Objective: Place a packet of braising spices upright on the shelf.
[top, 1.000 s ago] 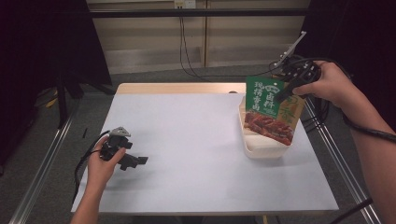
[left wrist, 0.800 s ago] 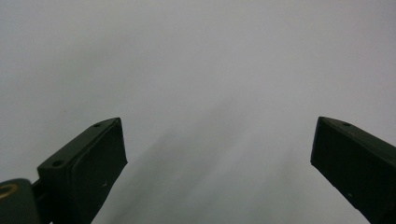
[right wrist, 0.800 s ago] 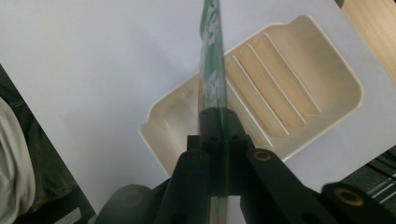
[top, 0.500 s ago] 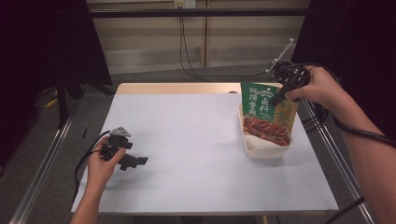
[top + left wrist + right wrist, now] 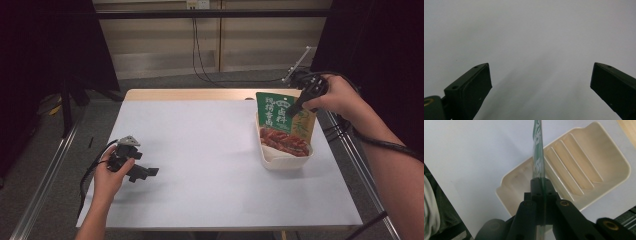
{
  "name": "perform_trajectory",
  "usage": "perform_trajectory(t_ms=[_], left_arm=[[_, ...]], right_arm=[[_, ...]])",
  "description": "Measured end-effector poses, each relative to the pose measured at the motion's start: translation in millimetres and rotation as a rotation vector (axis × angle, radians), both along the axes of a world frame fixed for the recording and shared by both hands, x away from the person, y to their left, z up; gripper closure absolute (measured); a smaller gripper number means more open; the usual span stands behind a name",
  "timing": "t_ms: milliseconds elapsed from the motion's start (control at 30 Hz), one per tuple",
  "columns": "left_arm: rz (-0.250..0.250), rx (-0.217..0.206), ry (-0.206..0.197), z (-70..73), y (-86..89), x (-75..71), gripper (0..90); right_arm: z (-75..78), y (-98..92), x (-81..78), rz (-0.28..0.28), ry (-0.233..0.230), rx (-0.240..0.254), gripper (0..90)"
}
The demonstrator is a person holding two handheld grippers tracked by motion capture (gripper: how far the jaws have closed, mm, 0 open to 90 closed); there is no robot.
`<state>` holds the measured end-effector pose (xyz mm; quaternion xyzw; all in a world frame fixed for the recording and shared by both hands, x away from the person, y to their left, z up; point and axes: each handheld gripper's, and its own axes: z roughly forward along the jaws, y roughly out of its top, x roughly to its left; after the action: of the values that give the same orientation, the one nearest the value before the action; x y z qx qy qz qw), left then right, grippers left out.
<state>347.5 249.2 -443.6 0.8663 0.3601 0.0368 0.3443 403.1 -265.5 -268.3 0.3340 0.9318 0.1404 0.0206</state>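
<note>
1. High view: a green pouch [image 5: 280,119] with red food printed low is held upright in the cream tray [image 5: 285,160] by the right tool [image 5: 296,106]; the left tool [image 5: 142,172] rests on the white surface [image 5: 200,150].
2. Left gripper view: jaws are spread wide, nothing between.
3. Right gripper view: the pouch's top edge [image 5: 538,152] is clamped edge-on.

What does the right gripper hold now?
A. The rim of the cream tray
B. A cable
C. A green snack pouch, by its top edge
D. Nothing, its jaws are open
C: the right gripper is shut on the pouch, which hangs into the tray.
</note>
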Motion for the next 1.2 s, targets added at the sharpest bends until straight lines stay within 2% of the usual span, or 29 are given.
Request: perform_trajectory(t_ms=[267,567,667,767,900,1000,1033,1200], left_arm=[[-0.006,0.001,0.002,0.0,0.0,0.6,3.2],[-0.012,0.003,-0.001,0.5,-2.4,2.5,3.1],[-0.012,0.004,0.003,-0.3,-3.5,3.4,3.2],[-0.021,-0.001,-0.002,0.4,-5.0,4.3,3.2],[-0.024,-0.006,0.000,0.1,-6.7,5.5,3.2],[-0.028,-0.003,0.002,0.3,-6.8,6.0,3.2],[-0.016,-0.013,0.002,0.1,-7.3,5.8,3.2],[-0.029,-0.011,-0.003,1.1,-6.5,6.3,3.2]], right_arm=[[-9.3,-5.1,-1.2,-0.015,0.034,-0.022,89.7],[-10.0,-11.9,-5.5,-0.041,0.037,-0.010,85.2],[-8.6,-13.1,-6.4,-0.057,0.029,0.002,76.4],[-3.6,-10.4,-7.6,-0.094,0.038,-0.006,62.0],[3.5,-6.9,-8.5,-0.092,0.018,-0.001,52.3],[11.3,-3.2,-8.3,-0.102,0.011,-0.009,48.0],[14.1,-2.0,-8.1,-0.101,0.007,-0.008,46.5],[27.8,3.8,-5.1,-0.091,-0.007,-0.026,42.7]])
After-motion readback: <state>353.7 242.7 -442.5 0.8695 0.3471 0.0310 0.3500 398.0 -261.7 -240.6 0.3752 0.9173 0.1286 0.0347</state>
